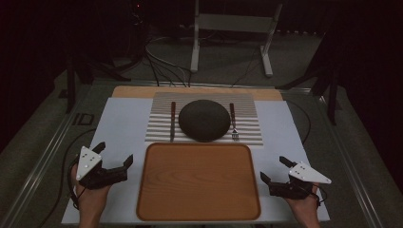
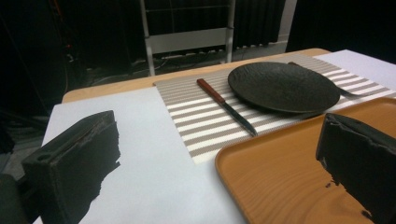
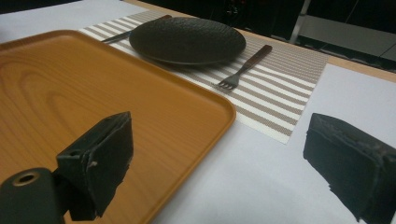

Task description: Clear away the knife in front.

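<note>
Faint "ID" marking on the dark floor [image 1: 57, 128] left of the table, nothing else readable

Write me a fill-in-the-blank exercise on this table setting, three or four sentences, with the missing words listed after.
1. The dark plate rests on a striped ____.
2. Seen from the high view, the knife lies to the ____ of the plate.
3. The fork points its tines toward the wooden ____.
4. Both the left gripper and the right gripper have their jaws ____, holding nothing.

Missing words: placemat; left; tray; open
</note>
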`<state>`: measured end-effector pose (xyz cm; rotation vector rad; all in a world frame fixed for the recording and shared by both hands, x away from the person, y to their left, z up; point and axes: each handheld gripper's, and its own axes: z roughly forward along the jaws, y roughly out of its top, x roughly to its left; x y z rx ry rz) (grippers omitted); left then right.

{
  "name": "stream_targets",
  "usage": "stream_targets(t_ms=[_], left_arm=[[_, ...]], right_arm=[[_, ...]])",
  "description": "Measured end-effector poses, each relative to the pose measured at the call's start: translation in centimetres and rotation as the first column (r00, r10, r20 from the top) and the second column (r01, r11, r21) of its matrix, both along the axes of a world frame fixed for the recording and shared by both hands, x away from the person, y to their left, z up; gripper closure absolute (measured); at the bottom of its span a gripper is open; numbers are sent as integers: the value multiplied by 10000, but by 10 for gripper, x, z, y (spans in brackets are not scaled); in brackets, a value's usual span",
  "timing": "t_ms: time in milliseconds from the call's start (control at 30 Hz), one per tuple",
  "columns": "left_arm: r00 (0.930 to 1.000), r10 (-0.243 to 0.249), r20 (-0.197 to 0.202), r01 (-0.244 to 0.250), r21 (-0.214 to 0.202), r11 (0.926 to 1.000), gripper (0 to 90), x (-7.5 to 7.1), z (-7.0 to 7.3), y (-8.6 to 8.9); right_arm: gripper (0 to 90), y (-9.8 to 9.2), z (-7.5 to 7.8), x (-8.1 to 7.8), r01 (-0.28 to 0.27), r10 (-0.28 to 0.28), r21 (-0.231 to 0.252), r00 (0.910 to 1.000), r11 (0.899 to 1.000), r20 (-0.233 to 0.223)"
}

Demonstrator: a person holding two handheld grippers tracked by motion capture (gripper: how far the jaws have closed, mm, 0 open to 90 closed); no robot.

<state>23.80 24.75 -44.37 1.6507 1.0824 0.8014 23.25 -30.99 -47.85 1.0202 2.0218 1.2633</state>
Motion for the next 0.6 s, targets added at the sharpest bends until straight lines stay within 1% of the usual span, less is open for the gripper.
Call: stream_targets(t_ms=[67, 167, 233, 367, 400, 467, 600], left_arm=[[10000, -93, -35, 93, 97, 9999, 0, 3, 1, -3], [9998, -158, -105, 159, 94, 9998, 0, 5, 1, -6], [9992, -356, -153, 357, 49, 9994, 0, 10, 3, -10], [9988, -487, -98, 489, 148, 9987, 0, 15, 5, -16], [9983, -588, -44, 588, 66, 9982, 0, 20, 7, -19], [9980, -634, -47, 634, 42, 9980, 1, 26, 8, -23], [9982, -478, -358, 480, 45, 9988, 1, 38, 13, -31]], right_arm=[[82, -1, 1, 0, 23, -23, 57, 10000, 10000, 19], [82, -3, 1, -1, 29, -29, 104, 10000, 9999, 5], [82, -4, 0, -2, 14, -14, -8, 10000, 10000, -2], [82, -6, 0, -4, 64, -64, -19, 10000, 10000, 17], [82, -6, 0, -4, 93, -93, 8, 10000, 10000, 10], [82, -5, -1, -4, 180, -180, -15, 9998, 9998, 29], [83, -4, 0, -6, 220, -221, 52, 9997, 9997, 42]])
